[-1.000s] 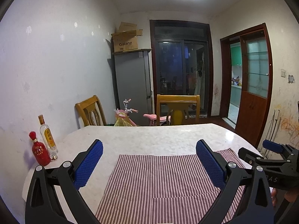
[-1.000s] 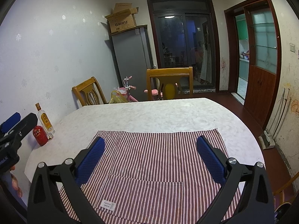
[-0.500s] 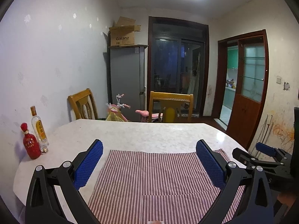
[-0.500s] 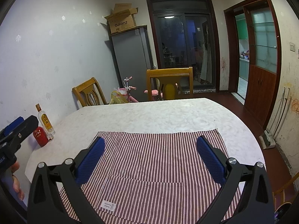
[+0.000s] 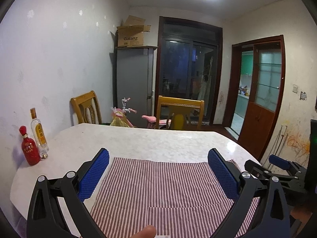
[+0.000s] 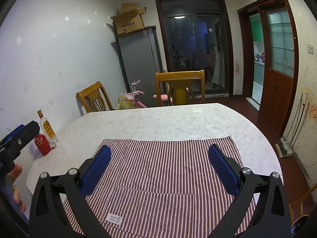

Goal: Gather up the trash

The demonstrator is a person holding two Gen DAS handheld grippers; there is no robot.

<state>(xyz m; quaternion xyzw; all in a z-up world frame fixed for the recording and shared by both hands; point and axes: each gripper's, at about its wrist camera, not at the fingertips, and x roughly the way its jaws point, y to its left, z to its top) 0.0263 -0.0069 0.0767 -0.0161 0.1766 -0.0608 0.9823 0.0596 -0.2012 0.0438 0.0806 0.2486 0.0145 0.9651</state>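
A red-and-white striped cloth (image 5: pixel 158 182) (image 6: pixel 168 170) lies flat on the pale marble table (image 5: pixel 150 138) (image 6: pixel 158 121). My left gripper (image 5: pixel 158 159) hangs open above the cloth's near part with nothing between its blue pads. My right gripper (image 6: pixel 159 156) is open too, over the same cloth, and its black frame shows at the right edge of the left wrist view. No loose trash shows on the table. A red bottle (image 5: pixel 28 146) (image 6: pixel 42 143) and a clear bottle with a yellow label (image 5: pixel 38 132) (image 6: pixel 47 128) stand at the table's left edge by the wall.
Two wooden chairs (image 5: pixel 179 111) (image 5: pixel 86 107) stand at the far side of the table, with a pink child's tricycle (image 5: pixel 128 115) and a yellow bag (image 6: pixel 123 104) behind. A grey fridge (image 5: pixel 134 79) carries a cardboard box (image 5: pixel 131 33). A fingertip (image 5: pixel 145 232) shows at the bottom edge.
The left wrist view has swung and tilted upward, so the bottles sit higher and the ceiling lamp shows more. The right gripper has barely moved. Both stay open.
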